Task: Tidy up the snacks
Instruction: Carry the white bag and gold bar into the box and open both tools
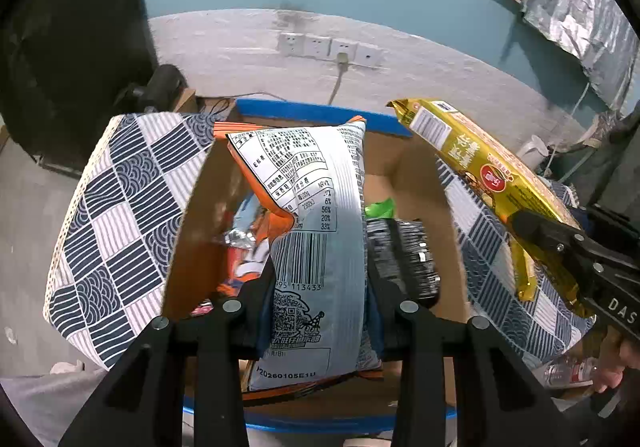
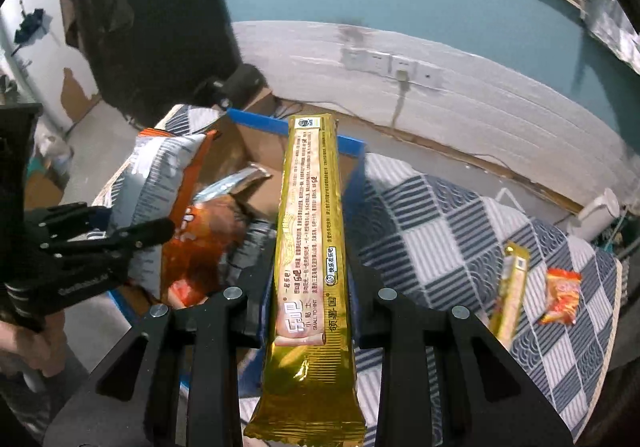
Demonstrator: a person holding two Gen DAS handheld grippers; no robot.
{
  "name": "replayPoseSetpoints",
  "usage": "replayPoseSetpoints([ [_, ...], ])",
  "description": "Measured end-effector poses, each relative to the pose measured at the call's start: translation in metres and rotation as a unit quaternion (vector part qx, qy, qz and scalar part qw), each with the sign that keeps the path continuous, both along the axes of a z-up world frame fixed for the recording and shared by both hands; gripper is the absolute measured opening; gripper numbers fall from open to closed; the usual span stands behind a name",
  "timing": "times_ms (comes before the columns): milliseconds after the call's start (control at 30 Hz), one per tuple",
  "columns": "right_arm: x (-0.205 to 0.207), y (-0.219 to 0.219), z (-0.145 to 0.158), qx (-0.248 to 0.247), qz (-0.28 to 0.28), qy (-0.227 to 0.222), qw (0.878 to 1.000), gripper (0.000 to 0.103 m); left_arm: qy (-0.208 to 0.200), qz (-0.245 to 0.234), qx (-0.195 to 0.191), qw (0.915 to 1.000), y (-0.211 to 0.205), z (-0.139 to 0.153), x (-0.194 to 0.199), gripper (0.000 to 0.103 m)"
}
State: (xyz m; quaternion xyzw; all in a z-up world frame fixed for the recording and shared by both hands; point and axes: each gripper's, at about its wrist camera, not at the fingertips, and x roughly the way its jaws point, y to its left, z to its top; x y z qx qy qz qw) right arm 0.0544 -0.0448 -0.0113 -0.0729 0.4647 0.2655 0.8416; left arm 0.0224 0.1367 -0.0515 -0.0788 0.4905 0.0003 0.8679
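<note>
We're over a bed covered in a blue-and-white patchwork quilt, set against a wall that is teal above and grey-white below, with a row of four wall sockets, one with a cable plugged in. An open cardboard box with blue-taped edges sits on the quilt.

The left tool is pinching one puffy white-and-orange chip bag, barcode side up, held above the box opening. The right tool is clamped on one long gold wafer pack, held lengthwise between its fingers and hanging over the box's near right edge.

Inside the box: orange packets, a dark ridged pack and a scrap of green wrapper, piled too loosely to count exactly.

Out on the quilt, two snacks lie near each other: a second gold wafer pack and one small orange-red packet.
</note>
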Motion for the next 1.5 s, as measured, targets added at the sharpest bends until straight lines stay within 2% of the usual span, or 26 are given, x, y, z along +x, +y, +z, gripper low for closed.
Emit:
replayPoseSetpoints([
  [267,0.006,0.034,-0.014,-0.012,0.019,0.016,1.000,0.028,0.015,0.021,-0.004,0.9997,0.025,-0.016,0.000,0.038],
  [567,0.009,0.050,-0.025,-0.013,0.030,0.035,0.999,0.028,0.014,0.029,-0.023,0.9992,0.035,-0.017,0.000,0.038],
  [633,0.009,0.050,-0.025,-0.009,0.030,0.036,0.999,0.030,0.015,0.030,-0.025,0.9991,0.035,-0.017,-0.001,0.044],
  [700,0.010,0.049,-0.023,-0.007,0.026,0.034,0.999,0.037,0.015,0.034,-0.024,0.9990,0.036,-0.017,-0.001,0.054],
  [833,0.009,0.045,-0.016,0.000,0.015,0.026,1.000,0.047,0.013,0.039,-0.017,0.9990,0.036,-0.014,-0.001,0.066],
  [900,0.009,0.041,-0.013,0.003,0.010,0.023,1.000,0.058,0.012,0.038,-0.017,0.9991,0.035,-0.013,-0.002,0.070],
  [1167,0.007,0.022,-0.004,0.004,-0.009,0.013,1.000,0.066,0.008,0.030,-0.009,0.9995,0.024,-0.006,-0.005,0.076],
  [1500,0.002,-0.008,0.002,0.001,-0.031,0.002,1.000,0.072,-0.003,0.006,0.000,1.0000,0.001,0.003,-0.004,0.076],
])
